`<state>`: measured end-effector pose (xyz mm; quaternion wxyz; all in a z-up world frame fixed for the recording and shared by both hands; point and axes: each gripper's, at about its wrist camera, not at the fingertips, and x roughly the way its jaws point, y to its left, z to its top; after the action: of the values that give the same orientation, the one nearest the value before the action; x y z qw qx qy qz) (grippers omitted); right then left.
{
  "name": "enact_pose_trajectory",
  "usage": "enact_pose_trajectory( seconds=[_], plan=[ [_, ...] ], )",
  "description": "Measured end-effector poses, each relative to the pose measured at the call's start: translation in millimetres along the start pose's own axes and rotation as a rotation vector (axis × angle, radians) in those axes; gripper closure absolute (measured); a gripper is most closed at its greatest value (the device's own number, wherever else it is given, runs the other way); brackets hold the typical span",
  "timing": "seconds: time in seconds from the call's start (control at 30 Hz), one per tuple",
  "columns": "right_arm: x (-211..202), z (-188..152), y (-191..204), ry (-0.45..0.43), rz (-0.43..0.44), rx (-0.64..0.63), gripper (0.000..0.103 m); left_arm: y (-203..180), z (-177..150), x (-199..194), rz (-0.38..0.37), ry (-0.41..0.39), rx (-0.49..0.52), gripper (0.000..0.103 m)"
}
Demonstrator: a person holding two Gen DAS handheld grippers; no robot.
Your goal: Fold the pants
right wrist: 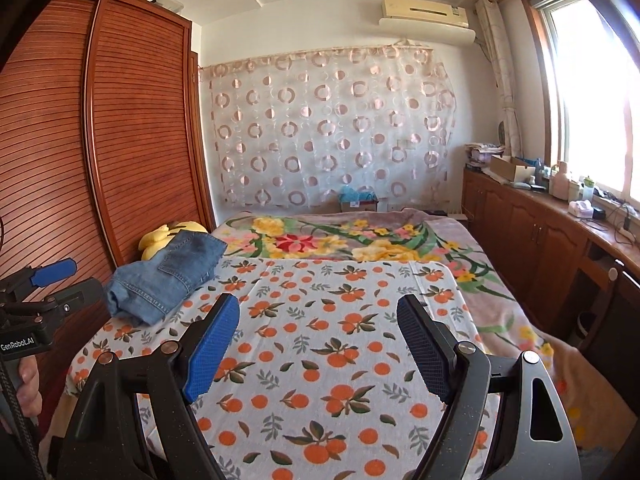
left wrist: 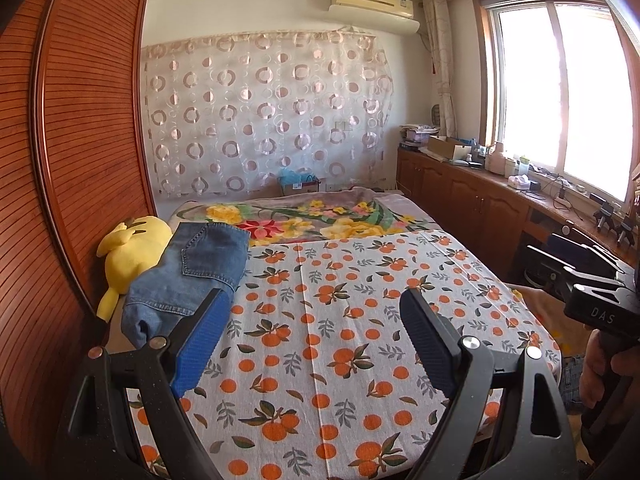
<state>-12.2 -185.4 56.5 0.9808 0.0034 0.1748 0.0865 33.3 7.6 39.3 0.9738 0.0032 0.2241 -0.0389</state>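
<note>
The bed is covered with a white sheet printed with oranges and leaves. Folded blue denim pants lie at the bed's left edge, one end bunched toward the camera, a back pocket facing up. A yellow plush toy rests just beside the pants on the side away from the bed's middle, against the slatted wooden wardrobe. Beyond the sheet, a floral blanket covers the far part of the bed. The left hand-held gripper hangs over the near part of the bed, its blue pads wide apart with nothing between them. The right hand-held gripper shows at the bed's right edge, its state unclear.
</note>
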Motion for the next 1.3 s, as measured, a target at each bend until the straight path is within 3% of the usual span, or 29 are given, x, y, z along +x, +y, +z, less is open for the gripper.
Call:
enact_pose_trajectory(
  seconds=[1.3],
  plan=[
    [0.2, -9.6, -2.6, 0.0, 0.005, -0.005, 0.02, 2.3, -1.8, 0.2, 0.003, 0.004, -0.004, 0.016]
  ],
)
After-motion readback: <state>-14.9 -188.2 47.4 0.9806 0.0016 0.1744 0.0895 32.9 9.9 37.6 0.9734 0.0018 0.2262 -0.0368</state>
